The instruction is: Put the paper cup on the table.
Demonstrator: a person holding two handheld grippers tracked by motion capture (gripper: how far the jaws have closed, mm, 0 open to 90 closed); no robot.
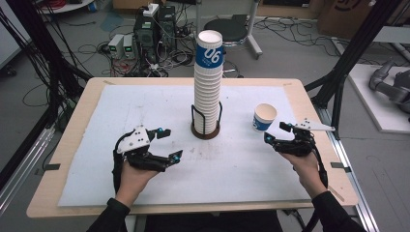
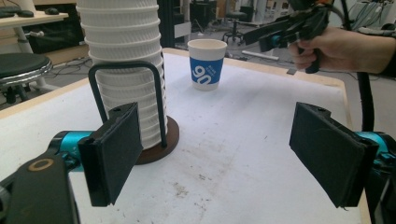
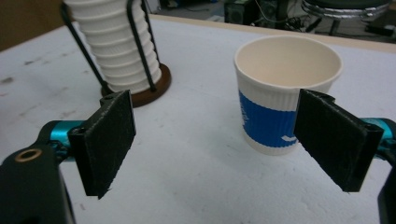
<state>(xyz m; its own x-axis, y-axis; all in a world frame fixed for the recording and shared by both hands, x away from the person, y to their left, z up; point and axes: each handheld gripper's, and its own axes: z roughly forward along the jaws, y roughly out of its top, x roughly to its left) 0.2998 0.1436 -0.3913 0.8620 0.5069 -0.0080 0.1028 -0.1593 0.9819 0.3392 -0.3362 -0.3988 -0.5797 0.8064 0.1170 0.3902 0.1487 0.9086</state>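
White matting covers the table (image 1: 72,145), the tall cup stack (image 1: 208,82) stands centre-far, and the single paper cup (image 1: 264,117) sits right of it, so the wide-open, empty right gripper (image 1: 276,132) should straddle its ribbed wall squarely while the equally open, empty left gripper (image 1: 169,144) waits.

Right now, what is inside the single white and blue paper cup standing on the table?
The single white and blue paper cup looks empty: its cream inner wall shows bare. Its bottom is hidden by the near rim, so I cannot confirm that.
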